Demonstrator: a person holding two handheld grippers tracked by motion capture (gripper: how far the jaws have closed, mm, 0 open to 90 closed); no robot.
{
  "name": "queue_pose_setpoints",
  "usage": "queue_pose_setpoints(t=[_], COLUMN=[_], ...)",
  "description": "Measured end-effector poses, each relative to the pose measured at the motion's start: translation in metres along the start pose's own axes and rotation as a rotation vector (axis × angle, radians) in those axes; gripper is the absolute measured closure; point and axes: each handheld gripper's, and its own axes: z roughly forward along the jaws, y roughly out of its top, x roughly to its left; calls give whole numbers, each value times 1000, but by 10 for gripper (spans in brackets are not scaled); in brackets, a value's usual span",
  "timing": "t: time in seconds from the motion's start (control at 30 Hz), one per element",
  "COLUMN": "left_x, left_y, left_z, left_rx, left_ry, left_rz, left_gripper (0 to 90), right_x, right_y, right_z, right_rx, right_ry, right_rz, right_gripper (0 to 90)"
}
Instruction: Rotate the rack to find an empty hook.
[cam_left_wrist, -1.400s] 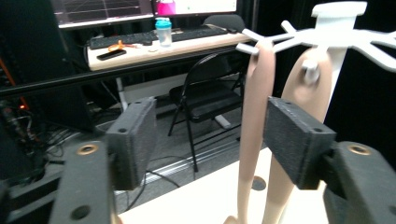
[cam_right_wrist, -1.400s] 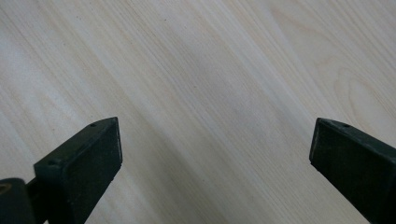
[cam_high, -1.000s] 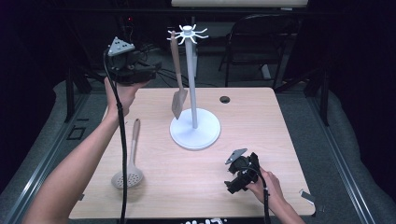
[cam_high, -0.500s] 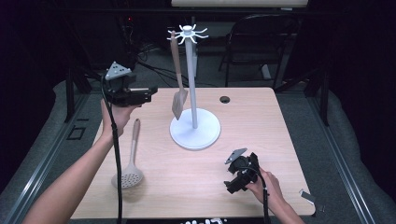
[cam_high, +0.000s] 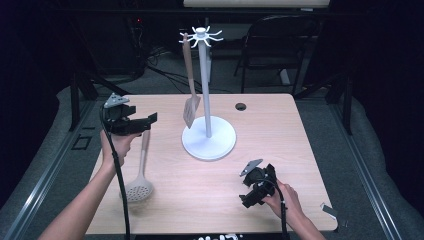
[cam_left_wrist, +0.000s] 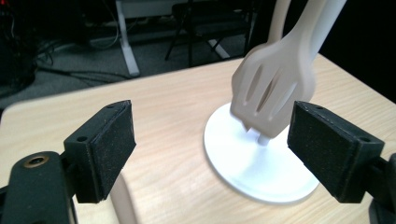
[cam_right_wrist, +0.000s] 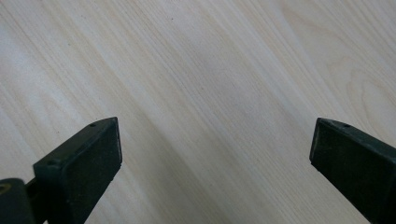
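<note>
Overhead light brightens the table (cam_high: 280, 165) against a dark room; the spatula (cam_left_wrist: 275, 88) looks softly blurred.

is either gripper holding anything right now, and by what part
Nothing is held. The left gripper has open jaws above the skimmer handle; the right gripper is open over bare table.

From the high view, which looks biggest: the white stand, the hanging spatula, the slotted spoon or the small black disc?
1. White stand
2. Hanging spatula and slotted spoon: similar length, too close to rank
3. Black disc, smallest
</note>
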Motion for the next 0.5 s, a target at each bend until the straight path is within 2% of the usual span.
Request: queue_pose_setpoints(t=[0.1, 0.23, 0.37, 0.5], left_x=[6, 10, 14, 17], left_y=[-14, -31, -44, -52], left_z=[2, 7, 11, 15], left_rx=[34, 77, 107, 156], left_ry=[4, 17, 29, 35], left_rz=[-20, -27, -42, -49], left_gripper=[150, 150, 152, 151], right_x=[0, 1, 2, 4], right_y=[1, 2, 3, 3], right_z=[0, 1, 3, 2], right_rx=[13, 19, 16, 41], right_ry=[-1, 0, 2, -12], right_rz=[-10, -15, -11, -31], right_gripper=[18, 18, 18, 20])
